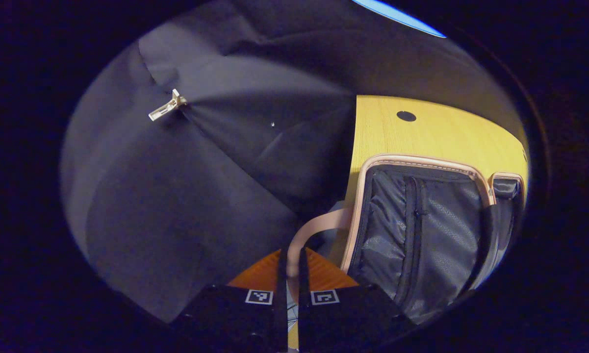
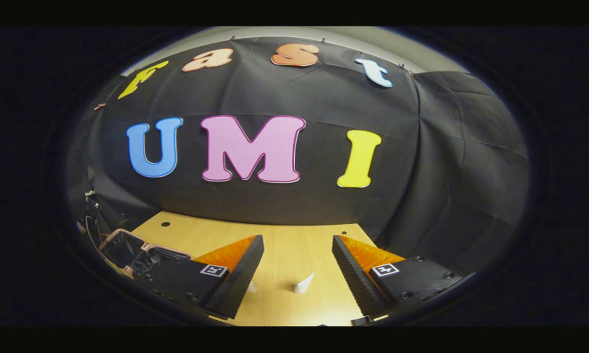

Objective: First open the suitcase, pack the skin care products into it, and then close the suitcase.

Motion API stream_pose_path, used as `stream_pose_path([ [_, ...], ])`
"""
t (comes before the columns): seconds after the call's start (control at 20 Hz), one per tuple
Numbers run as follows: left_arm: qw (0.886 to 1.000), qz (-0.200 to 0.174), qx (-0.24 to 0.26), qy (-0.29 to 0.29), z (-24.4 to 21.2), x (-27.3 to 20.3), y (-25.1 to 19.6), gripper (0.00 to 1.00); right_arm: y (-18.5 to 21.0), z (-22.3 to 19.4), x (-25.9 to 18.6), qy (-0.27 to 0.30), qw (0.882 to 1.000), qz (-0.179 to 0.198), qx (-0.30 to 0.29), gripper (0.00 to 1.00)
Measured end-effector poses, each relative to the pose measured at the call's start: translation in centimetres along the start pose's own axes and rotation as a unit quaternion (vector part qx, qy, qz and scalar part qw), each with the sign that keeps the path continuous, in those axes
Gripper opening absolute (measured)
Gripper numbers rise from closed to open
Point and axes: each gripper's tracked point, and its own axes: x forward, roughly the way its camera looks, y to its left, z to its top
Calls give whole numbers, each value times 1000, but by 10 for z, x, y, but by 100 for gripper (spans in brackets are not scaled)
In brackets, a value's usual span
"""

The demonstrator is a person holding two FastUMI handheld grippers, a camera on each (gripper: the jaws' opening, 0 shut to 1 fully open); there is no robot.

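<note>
Suitcase [image 1: 422, 230] is seen lying open on the wooden surface [image 1: 436, 132], its dark fabric lining and pink-trimmed rim exposed, and its pink strap handle [image 1: 314, 230] is pinched between the closed fingers of the left gripper [image 1: 290, 274]. The shell is judged fairly stiff and light while unpacked, the lining soft; the handle or rim is reckoned the surest hold. The right gripper [image 2: 296, 264] is held with fingers spread apart above the surface, where a small white cone-shaped item [image 2: 304, 283] is noted.

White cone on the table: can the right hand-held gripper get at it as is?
Probably yes. The right hand-held gripper is open, and the white cone lies on bare table between and just ahead of its fingers, with nothing between. The suitcase sits off to the side.
</note>
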Motion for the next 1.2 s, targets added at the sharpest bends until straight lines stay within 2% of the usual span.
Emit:
stream_pose_path([
  [0.05,1000,5,12,-2,2,0,5,14,-1,0,-2,1,1000,-6,0,90],
  [0.2,999,9,35,-11,-5,15,6,14,0,-5,-5,5,1000,-17,5,90],
  [0.3,999,19,9,-42,3,14,12,19,-3,-19,-5,20,999,-25,15,92],
  [0.4,995,29,-30,-90,19,1,20,53,-9,-33,-7,37,998,-32,36,93],
  [0.45,992,28,-40,-120,28,-22,23,67,-13,-38,-8,41,997,-35,47,93],
  [0.55,984,23,-40,-173,44,-50,22,97,-23,-50,-9,48,996,-43,58,94],
  [0.65,973,-4,-33,-230,65,-104,-3,97,-33,-64,-7,56,995,-48,67,94],
  [0.7,967,-31,-33,-252,74,-138,-31,97,-35,-72,-4,61,995,-49,69,93],
  [0.8,952,-123,-29,-280,79,-205,-111,98,-33,-89,1,68,994,-44,68,92],
  [0.9,925,-229,-3,-302,71,-273,-221,98,-27,-110,6,81,994,-30,66,92],
  [1.0,896,-298,15,-329,65,-333,-314,98,-22,-134,11,96,994,-19,56,92],
  [1.05,882,-329,20,-337,61,-358,-356,97,-21,-146,14,104,993,-15,54,92],
  [1.1,873,-353,27,-335,55,-387,-399,97,-20,-159,17,118,992,-10,54,92],
  [1.2,864,-381,70,-323,37,-405,-466,97,-17,-188,24,153,987,4,53,92],
])
